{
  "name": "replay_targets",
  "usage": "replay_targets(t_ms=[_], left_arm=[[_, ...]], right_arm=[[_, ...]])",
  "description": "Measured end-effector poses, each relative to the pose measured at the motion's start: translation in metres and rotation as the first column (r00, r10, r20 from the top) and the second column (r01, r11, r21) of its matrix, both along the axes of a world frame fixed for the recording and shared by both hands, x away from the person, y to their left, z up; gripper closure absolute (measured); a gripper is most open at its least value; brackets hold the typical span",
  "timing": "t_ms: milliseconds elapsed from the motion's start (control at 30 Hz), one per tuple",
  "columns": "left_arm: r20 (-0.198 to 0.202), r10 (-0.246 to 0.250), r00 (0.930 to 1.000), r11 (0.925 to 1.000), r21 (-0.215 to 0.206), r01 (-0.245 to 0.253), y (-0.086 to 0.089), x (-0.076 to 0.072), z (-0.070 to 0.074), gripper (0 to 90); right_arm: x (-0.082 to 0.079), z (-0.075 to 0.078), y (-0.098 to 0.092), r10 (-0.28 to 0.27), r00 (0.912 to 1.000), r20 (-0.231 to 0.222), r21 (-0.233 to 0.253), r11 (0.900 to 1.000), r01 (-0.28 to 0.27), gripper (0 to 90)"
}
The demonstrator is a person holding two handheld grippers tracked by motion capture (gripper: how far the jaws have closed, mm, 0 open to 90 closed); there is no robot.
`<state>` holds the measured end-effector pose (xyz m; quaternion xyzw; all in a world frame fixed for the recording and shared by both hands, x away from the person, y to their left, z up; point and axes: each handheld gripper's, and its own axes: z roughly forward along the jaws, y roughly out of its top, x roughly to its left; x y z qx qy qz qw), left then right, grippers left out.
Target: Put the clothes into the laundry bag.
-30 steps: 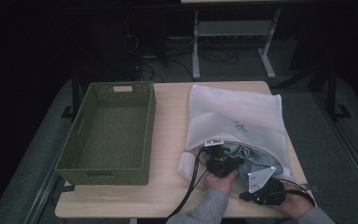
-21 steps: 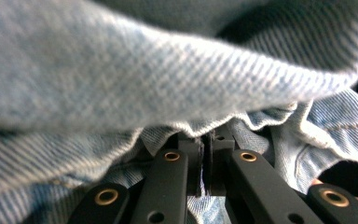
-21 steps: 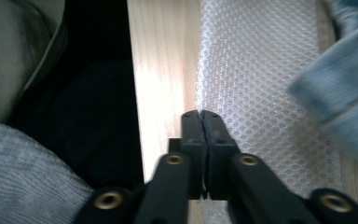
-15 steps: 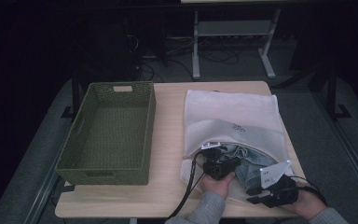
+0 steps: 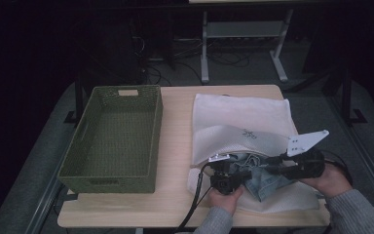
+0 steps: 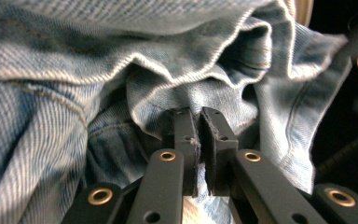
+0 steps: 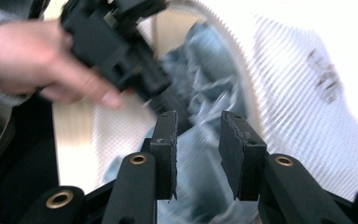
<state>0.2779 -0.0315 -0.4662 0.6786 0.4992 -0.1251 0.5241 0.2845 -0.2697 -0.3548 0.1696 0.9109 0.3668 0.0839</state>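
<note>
While left gripper [image 6: 199, 116] apparently pinches jeans [image 6: 51, 93], right gripper [image 7: 198, 122] gapes.

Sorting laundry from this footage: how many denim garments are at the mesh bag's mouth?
1 that I can see: blue denim spilling from the white mesh bag at the table's near edge, with the left claw against its folds. More may be hidden inside.

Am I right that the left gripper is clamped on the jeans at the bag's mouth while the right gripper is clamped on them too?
Not quite. The left gripper is shut on the jeans at the white mesh bag, but the right gripper view shows the right gripper open, jaws apart.
</note>
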Motion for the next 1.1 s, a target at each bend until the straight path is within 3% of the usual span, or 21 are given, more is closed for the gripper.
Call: replay_targets(t_ms=[133, 300, 367, 500, 567, 667, 867, 967, 1100], left_arm=[[-0.002, -0.008, 1.0000, 1.0000, -0.002, 0.008, 0.003, -0.004, 0.003, 81.2], [-0.006, -0.033, 0.9994, 0.9994, 0.000, 0.033, 0.001, -0.007, 0.002, 73.3], [-0.018, -0.039, 0.9991, 0.9992, 0.005, 0.039, -0.003, -0.008, -0.001, 68.2], [-0.029, -0.034, 0.9990, 0.9993, 0.012, 0.034, -0.009, -0.005, -0.006, 68.2], [-0.024, -0.022, 0.9995, 0.9998, 0.003, 0.022, -0.011, -0.004, -0.007, 74.3], [-0.011, -0.001, 0.9999, 1.0000, -0.004, 0.001, -0.012, -0.003, -0.005, 78.9], [0.008, 0.008, 0.9999, 0.9999, -0.007, -0.008, -0.010, -0.003, -0.002, 78.9], [0.009, -0.006, 0.9999, 0.9999, -0.009, 0.006, -0.010, -0.008, -0.003, 77.4], [0.004, -0.029, 0.9996, 0.9994, -0.018, 0.029, -0.010, -0.013, -0.003, 73.6]], right_arm=[[0.011, 0.006, 0.006, -0.012, 0.9999, 0.011, -0.004, 1.000, 0.012, 64.6], [0.026, 0.000, 0.018, -0.036, 0.9991, 0.023, -0.073, 0.997, 0.037, 64.4], [0.031, -0.005, 0.023, -0.039, 0.9988, 0.030, -0.098, 0.994, 0.041, 66.9], [0.035, -0.010, 0.027, -0.038, 0.9991, 0.018, -0.135, 0.990, 0.040, 81.2], [0.035, -0.010, 0.027, -0.022, 0.9998, 0.001, -0.133, 0.991, 0.022, 86.3], [0.032, -0.008, 0.024, -0.009, 0.9998, -0.020, -0.114, 0.993, 0.007, 86.8], [0.021, 0.003, 0.016, 0.044, 0.9980, -0.046, -0.008, 0.999, -0.045, 87.1], [0.022, 0.001, 0.014, 0.027, 0.9981, -0.056, -0.038, 0.999, -0.029, 86.6], [0.024, 0.000, 0.014, 0.017, 0.9981, -0.060, -0.040, 0.999, -0.019, 85.3]])
